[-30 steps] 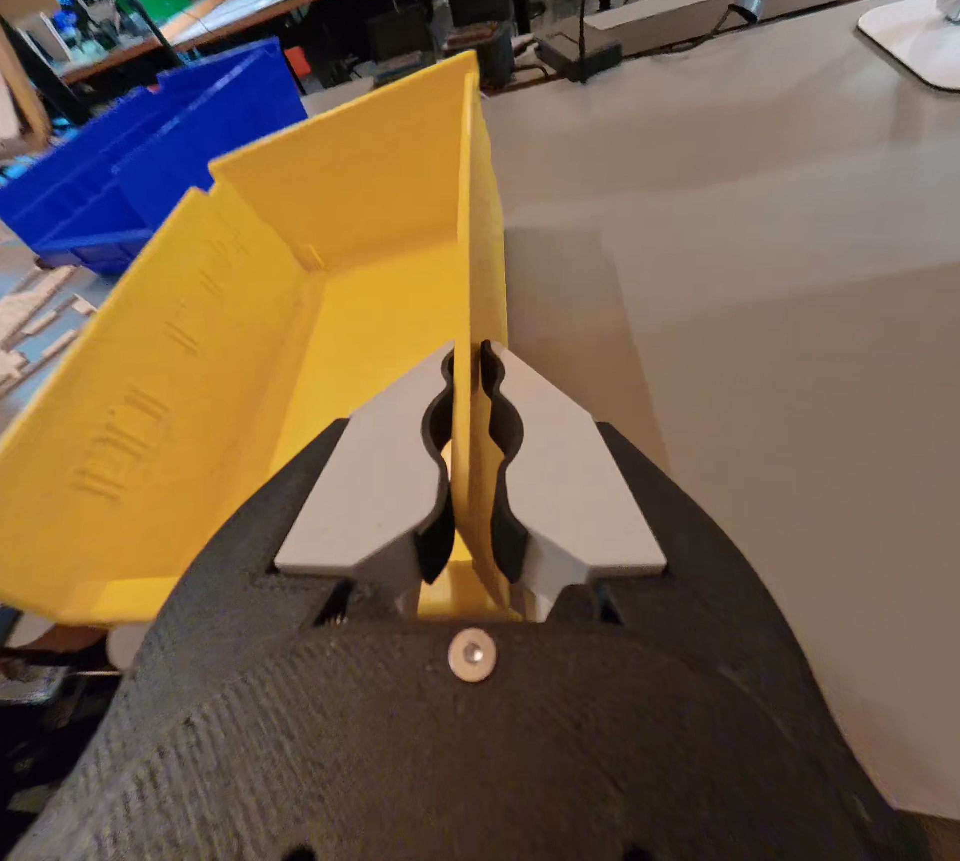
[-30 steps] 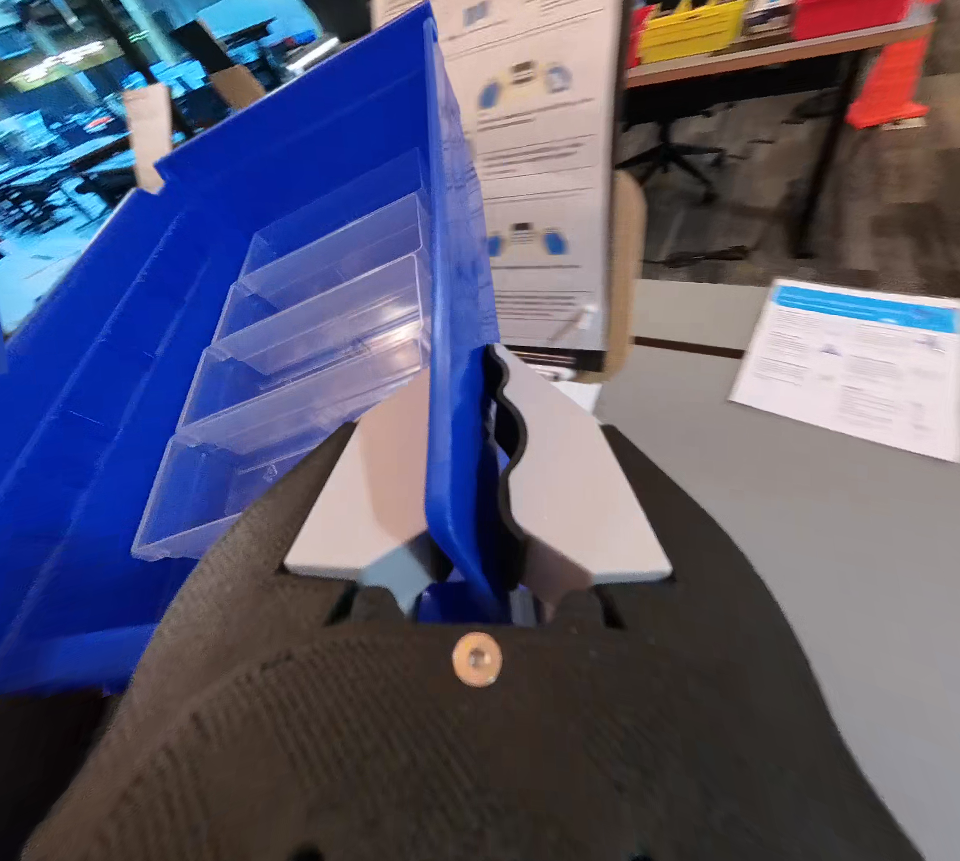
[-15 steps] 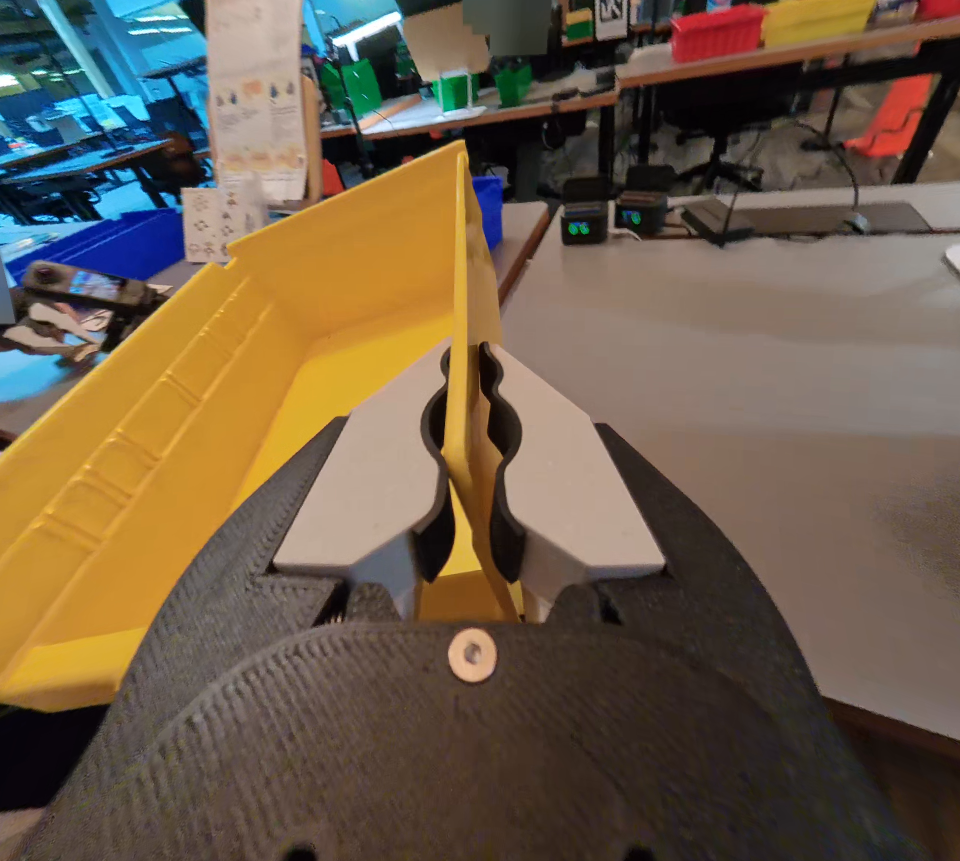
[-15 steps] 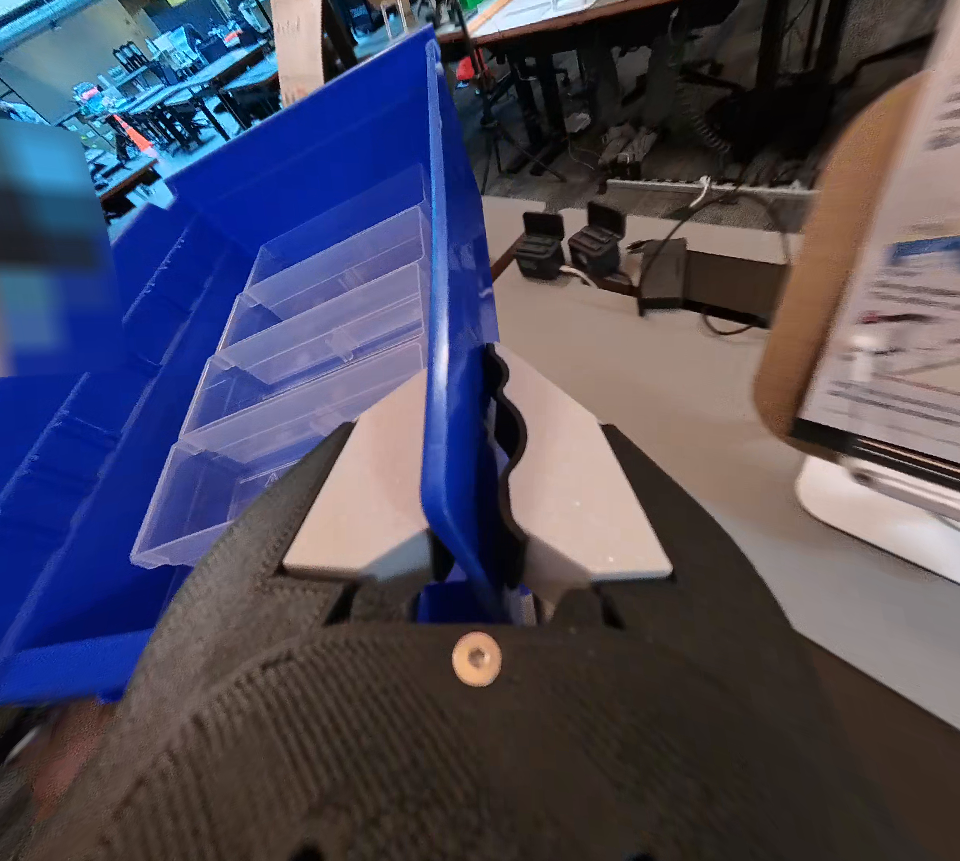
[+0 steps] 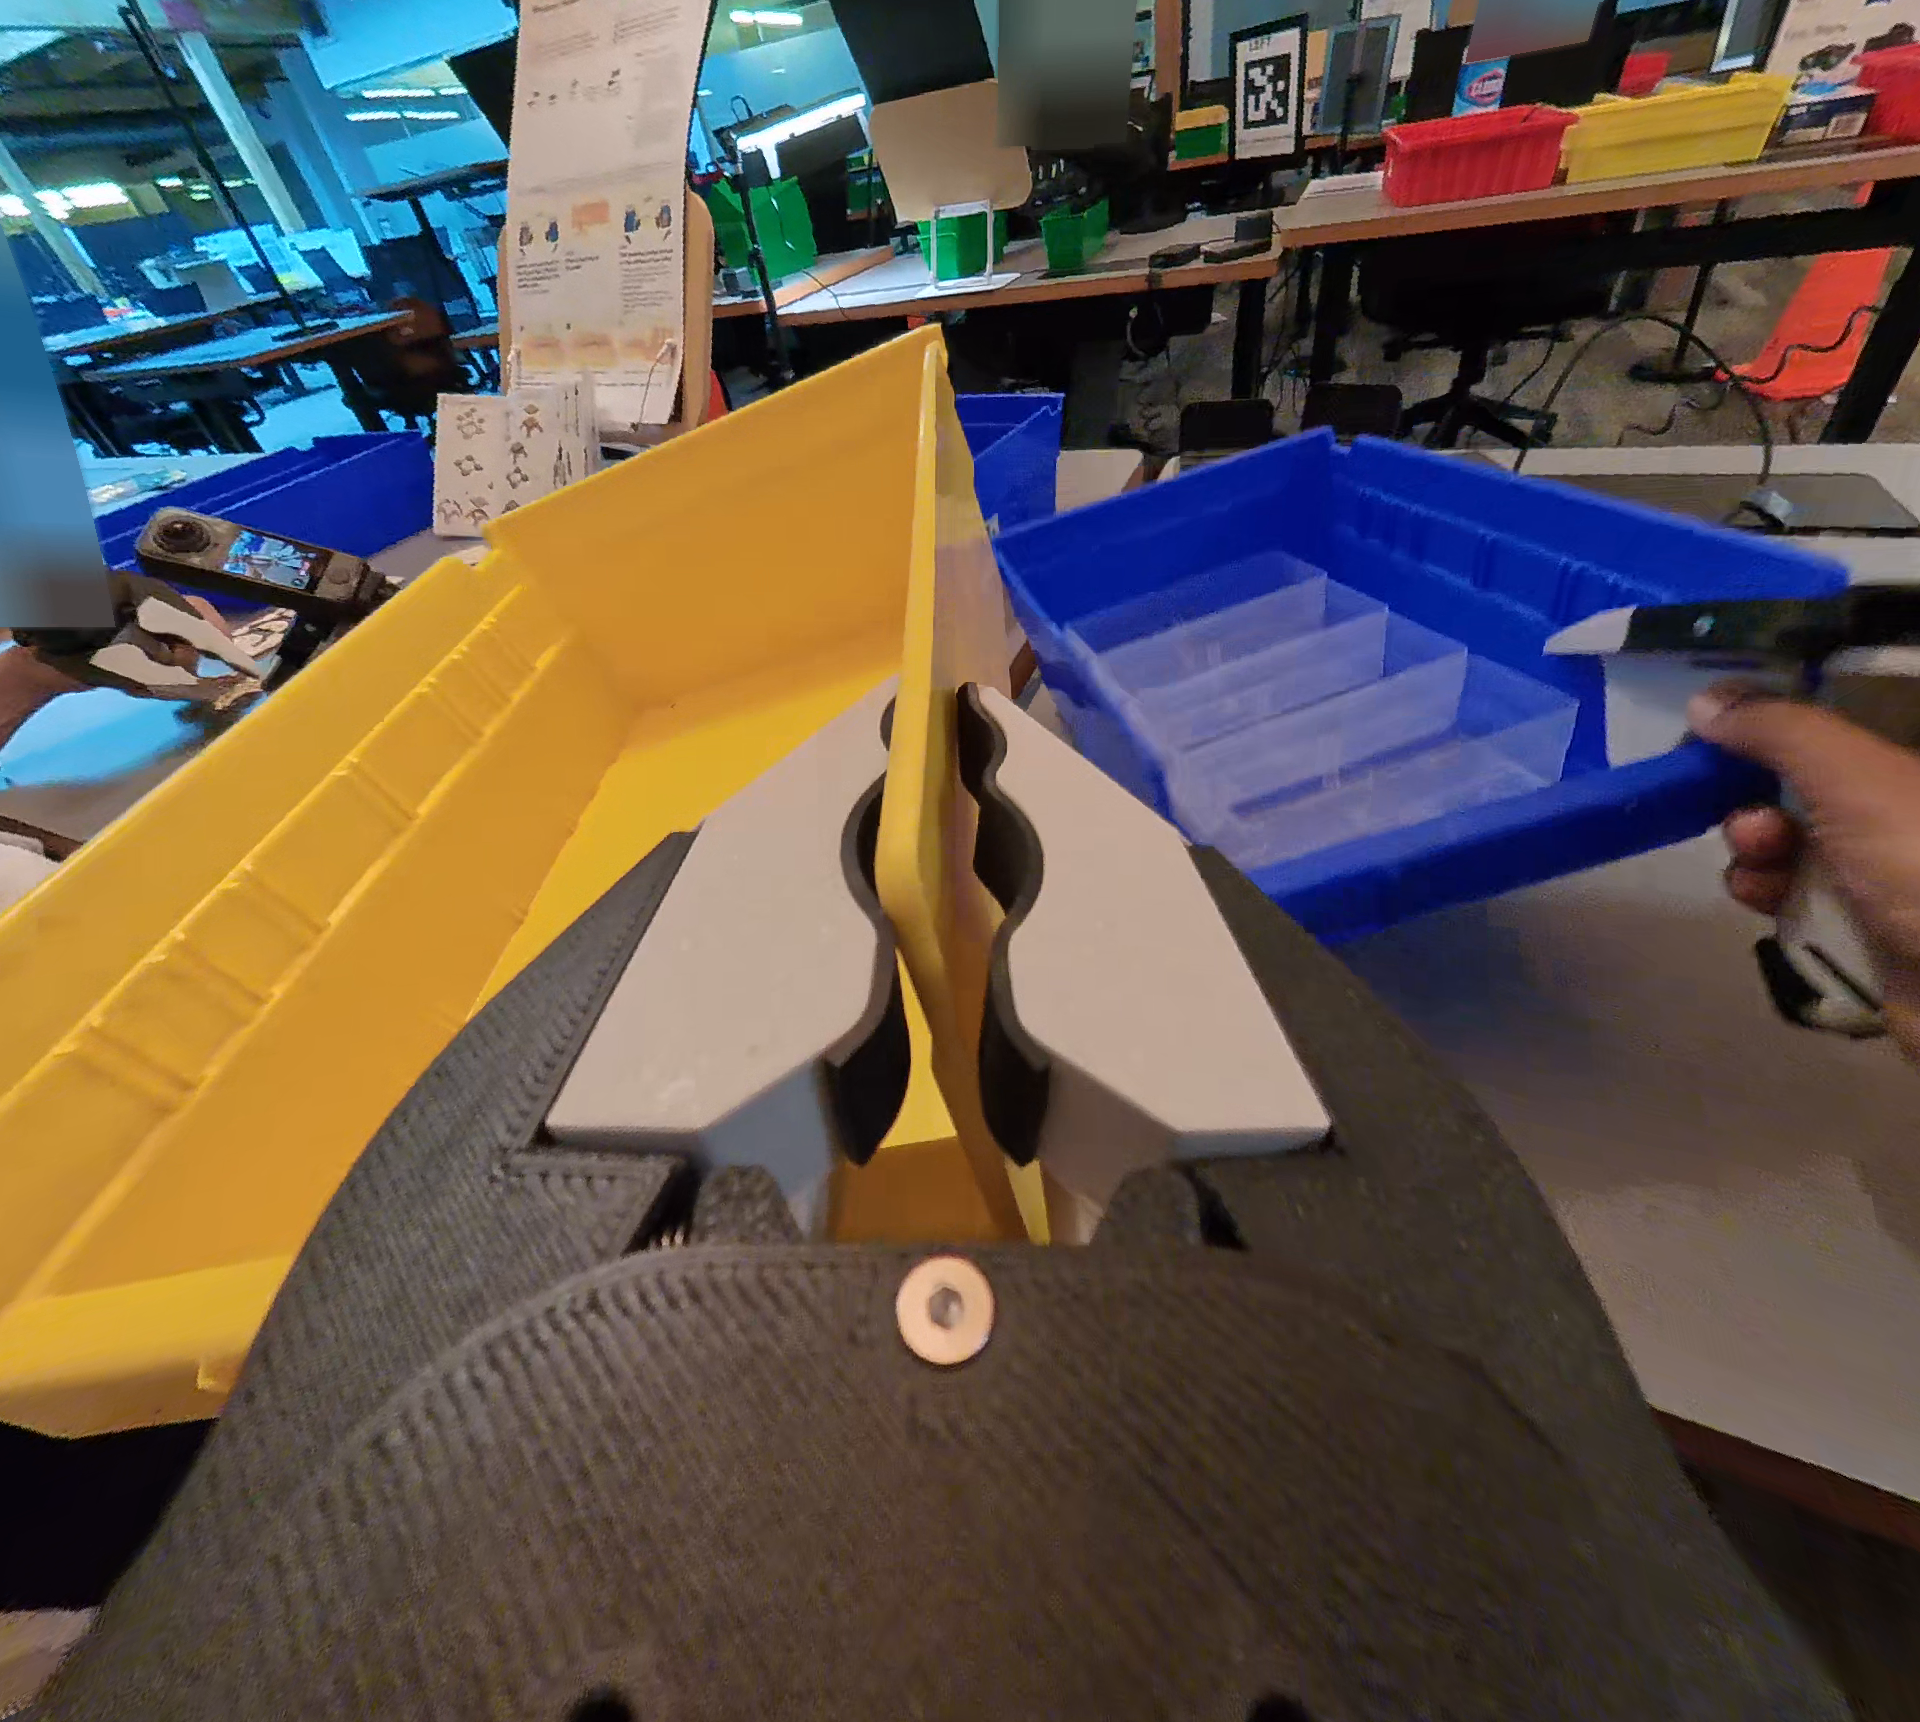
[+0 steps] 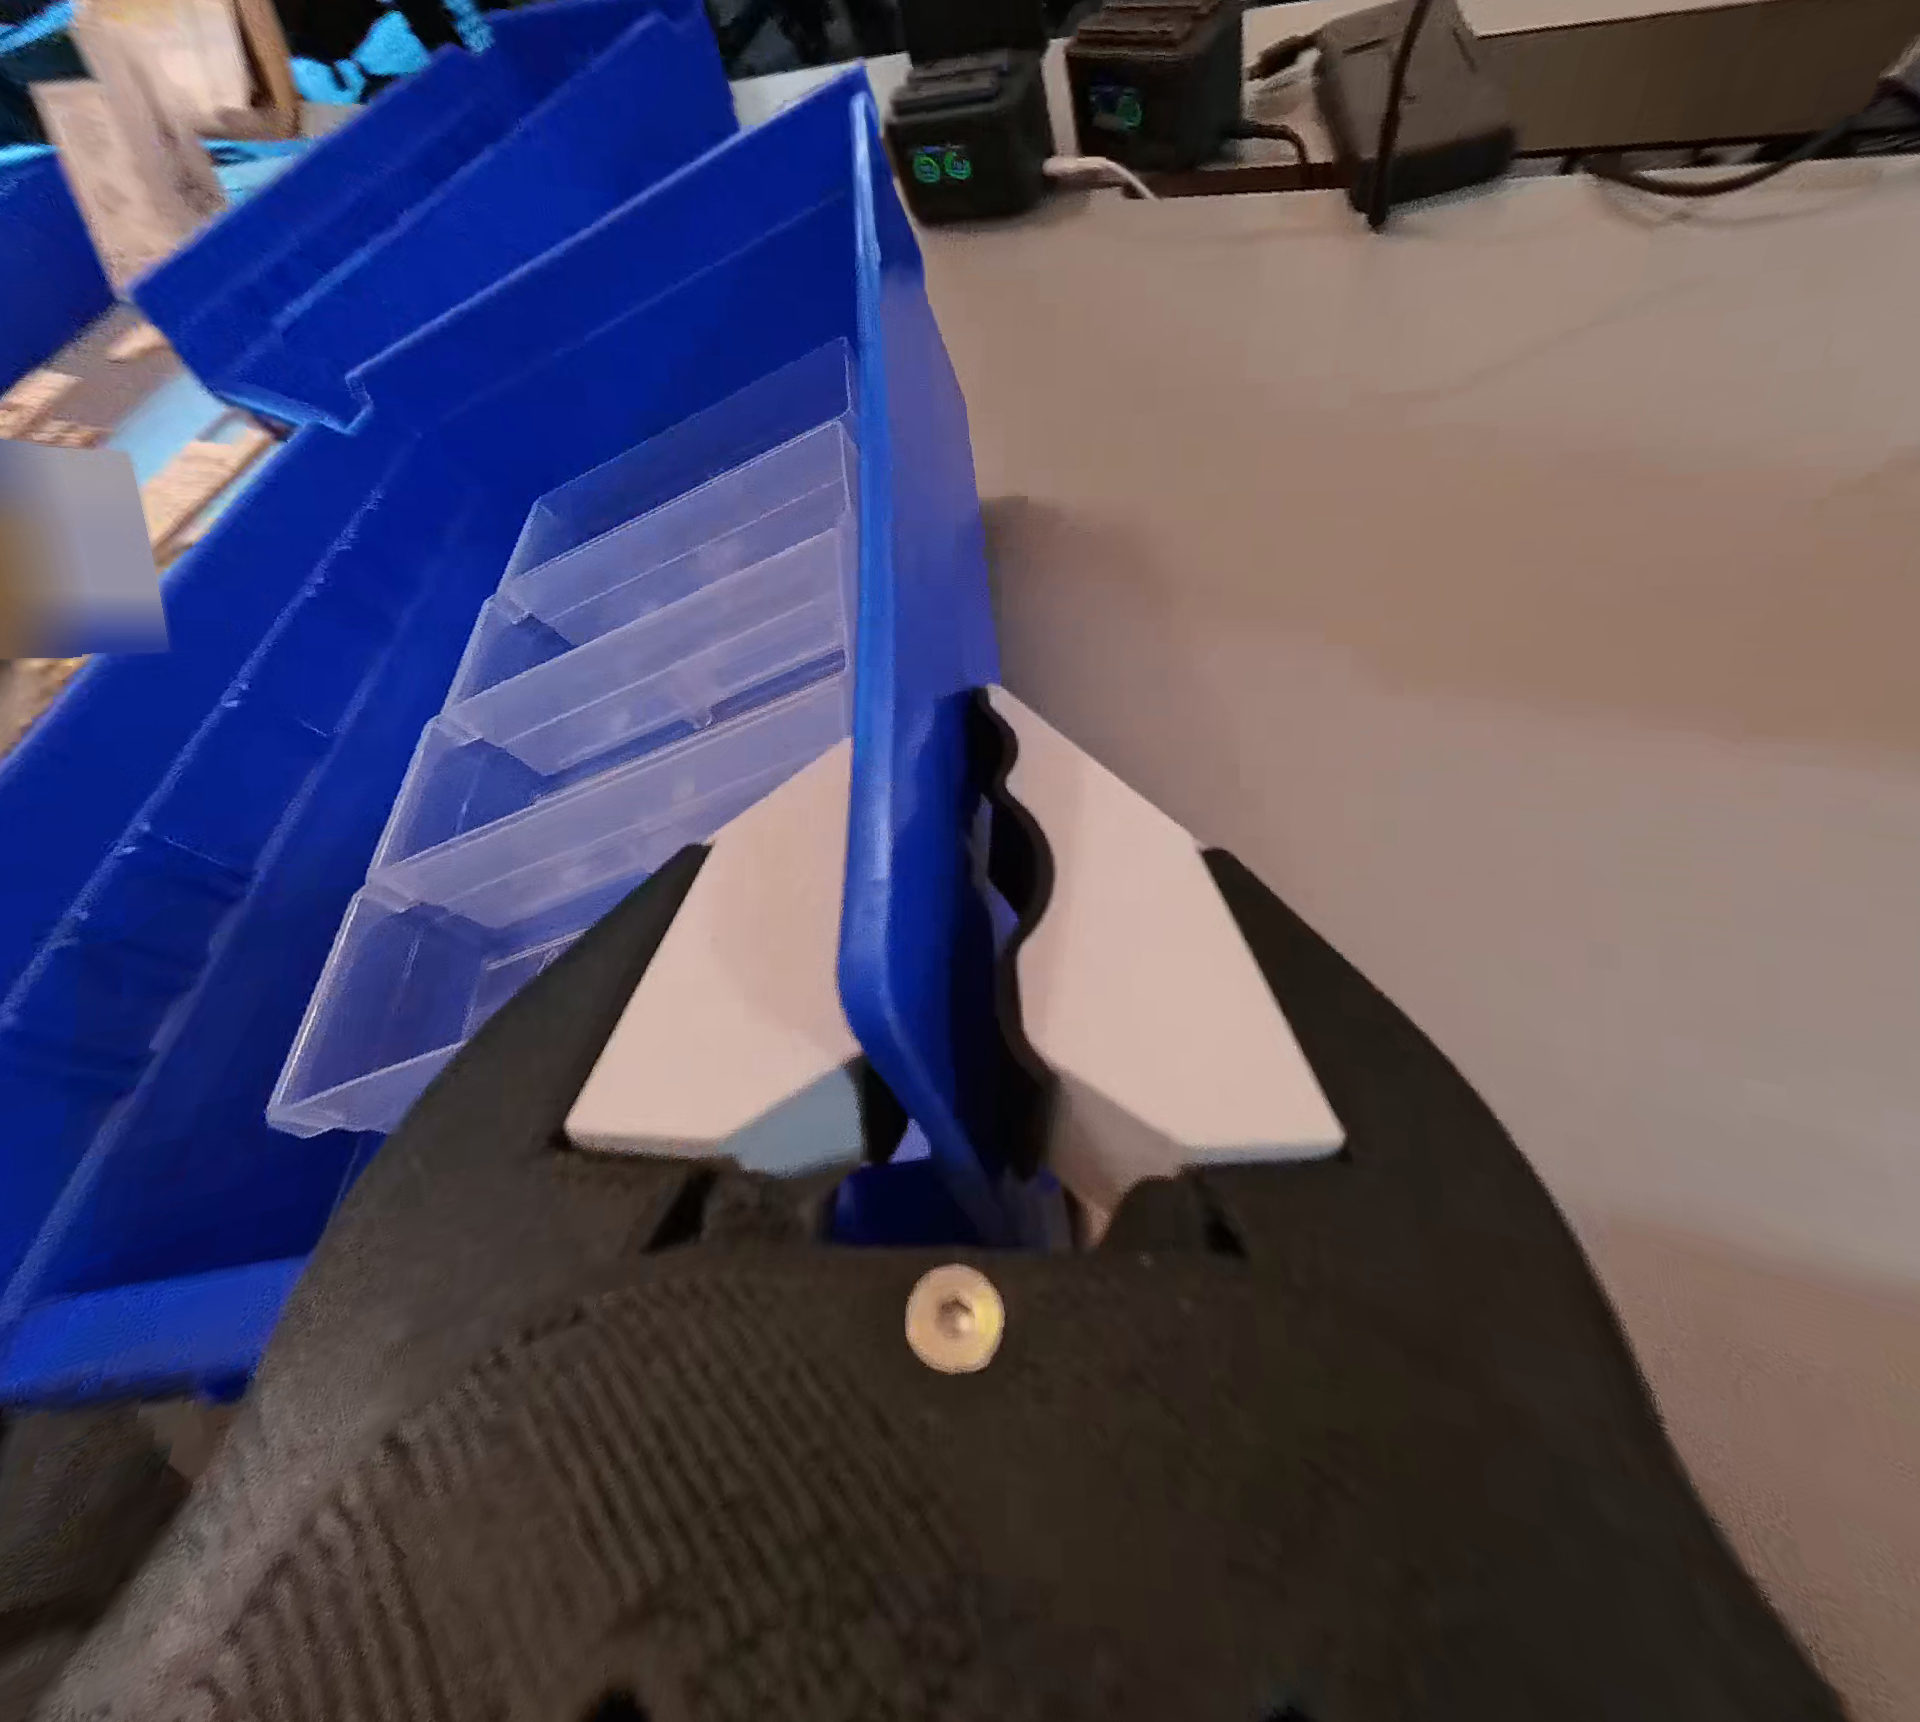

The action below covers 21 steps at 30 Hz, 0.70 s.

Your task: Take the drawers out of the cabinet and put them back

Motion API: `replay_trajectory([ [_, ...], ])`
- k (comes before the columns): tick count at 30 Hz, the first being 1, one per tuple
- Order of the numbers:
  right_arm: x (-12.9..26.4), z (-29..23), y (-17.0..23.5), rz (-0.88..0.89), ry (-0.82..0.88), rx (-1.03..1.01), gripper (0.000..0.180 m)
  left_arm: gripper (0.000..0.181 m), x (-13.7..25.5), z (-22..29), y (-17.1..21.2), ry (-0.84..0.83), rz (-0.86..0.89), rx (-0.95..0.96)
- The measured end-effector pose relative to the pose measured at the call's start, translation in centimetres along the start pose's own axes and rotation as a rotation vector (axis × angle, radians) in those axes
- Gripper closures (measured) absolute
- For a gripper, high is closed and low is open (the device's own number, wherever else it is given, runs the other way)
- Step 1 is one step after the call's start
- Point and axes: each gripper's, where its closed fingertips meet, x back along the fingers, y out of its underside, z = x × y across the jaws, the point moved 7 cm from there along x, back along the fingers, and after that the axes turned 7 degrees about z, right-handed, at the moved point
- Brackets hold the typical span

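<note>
Between the two grey fingers of the left gripper [image 5: 940, 903], the right-hand wall of the yellow drawer [image 5: 343, 924] is pinched near its near corner, and the drawer hangs tilted in the air with nothing in it. Just to the right of the yellow drawer, the blue drawer [image 5: 1434, 529] is carried the same way: the right gripper [image 6: 935, 924] has its fingers clamped on the blue drawer's right wall, and clear plastic dividers [image 6: 665, 664] sit in a row inside. A hand [image 5: 1839, 820] wraps the right gripper's handle at the far right of the yellow drawer.

No cabinet shows in either view, so the step looks like carrying both drawers, and whether out or back cannot be told. Each grip sits on one wall only, so each drawer will want to swing and twist; slow, level moves should keep the walls from slipping, and the loose-looking dividers from tipping.

Below and right of the yellow drawer lies the pale worktop [image 6: 1455, 633], bare close by. Beyond the blue drawer stand two small black chargers [image 6: 1060, 83] with cables. More blue bins [image 6: 436, 186] lie behind, and a small camera [image 5: 255, 555] sits left of the yellow drawer; all call for clearance.
</note>
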Motion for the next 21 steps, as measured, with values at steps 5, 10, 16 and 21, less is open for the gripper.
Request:
replay_trajectory([
  [5, 0.4, -2.4, 3.0, 0.082, 0.12, 0.045, 0.174, 0.179, -0.4, 0.2, -0.8, -0.008, 0.035, 0.001],
  [10, 1.7, -4.0, 7.0, 0.079, 0.168, -0.024, 0.174, 0.179, -0.3, 0.9, -1.4, 0.013, 0.056, 0.003],
  [16, 3.2, -4.5, 8.6, -0.003, 0.136, -0.014, 0.174, 0.179, -0.6, 2.0, -2.5, 0.044, 0.079, 0.005],
  [21, 4.5, -4.5, 8.5, -0.095, 0.041, -0.03, 0.161, 0.179, -0.5, 4.9, -3.8, 0.099, 0.105, -0.051],
])
